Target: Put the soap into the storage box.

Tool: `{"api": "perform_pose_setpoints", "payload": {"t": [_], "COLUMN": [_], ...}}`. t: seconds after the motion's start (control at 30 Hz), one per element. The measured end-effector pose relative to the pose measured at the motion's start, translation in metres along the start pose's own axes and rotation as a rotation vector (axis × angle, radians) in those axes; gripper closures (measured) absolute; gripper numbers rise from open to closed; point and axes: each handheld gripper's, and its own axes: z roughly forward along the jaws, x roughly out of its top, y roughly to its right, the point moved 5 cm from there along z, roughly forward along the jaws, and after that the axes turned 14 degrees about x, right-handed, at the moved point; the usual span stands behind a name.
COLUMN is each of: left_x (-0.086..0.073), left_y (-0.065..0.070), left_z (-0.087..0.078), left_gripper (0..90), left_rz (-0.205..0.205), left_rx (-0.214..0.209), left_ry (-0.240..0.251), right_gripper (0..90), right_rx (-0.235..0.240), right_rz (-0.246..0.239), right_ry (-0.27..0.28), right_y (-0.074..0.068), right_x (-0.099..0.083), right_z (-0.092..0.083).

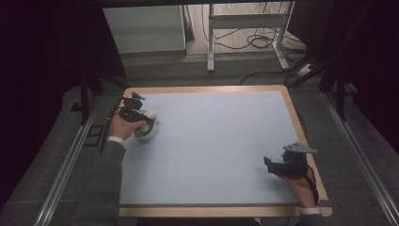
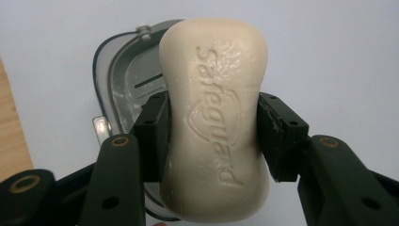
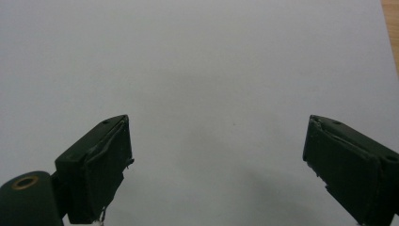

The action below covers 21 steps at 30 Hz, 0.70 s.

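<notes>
A cream bar of soap (image 2: 214, 117) with raised lettering is clamped across its narrow waist by my left gripper (image 2: 211, 136), whose black pads press on both its sides. Just beneath it sits a grey soap dish (image 2: 123, 84) with a slotted floor, partly hidden by the bar. In the high view my left gripper (image 1: 141, 118) hangs over the white dish (image 1: 146, 132) near the table's left edge. Low at the right, my right gripper (image 1: 269, 165) rests with its jaws wide apart over bare table, and in its own view the right gripper (image 3: 216, 165) has nothing between the pads.
The pale blue tabletop (image 1: 211, 141) has a wooden rim (image 1: 301, 127) all round. A white metal frame (image 1: 244, 28) and loose cables (image 1: 259, 42) stand on the floor beyond the far edge. Grey rails run along both sides of the table.
</notes>
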Motion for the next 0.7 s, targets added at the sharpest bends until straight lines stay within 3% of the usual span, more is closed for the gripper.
{"api": "perform_pose_setpoints", "payload": {"t": [0.33, 0.47, 0.57, 0.7], "left_x": [-0.003, -0.006, -0.004, -0.003], "left_y": [-0.007, -0.005, -0.001, 0.005], "left_z": [0.015, 0.019, 0.014, 0.002], "left_gripper": [49.3, 49.1, 42.9, 36.8], "left_rz": [-0.054, -0.038, -0.056, -0.042], "left_rx": [0.016, 0.018, -0.005, -0.024], "left_ry": [-0.027, -0.040, 0.004, 0.036], "right_gripper": [8.4, 8.4, 8.4, 8.4], "right_rx": [0.002, 0.002, 0.003, 0.002], "right_rz": [0.004, 0.002, 0.000, 0.000], "right_ry": [-0.006, -0.007, -0.011, -0.014], "right_y": [0.001, 0.000, 0.000, 0.000], "right_x": [-0.001, -0.001, -0.002, -0.002], "right_z": [0.001, 0.002, 0.003, 0.004]}}
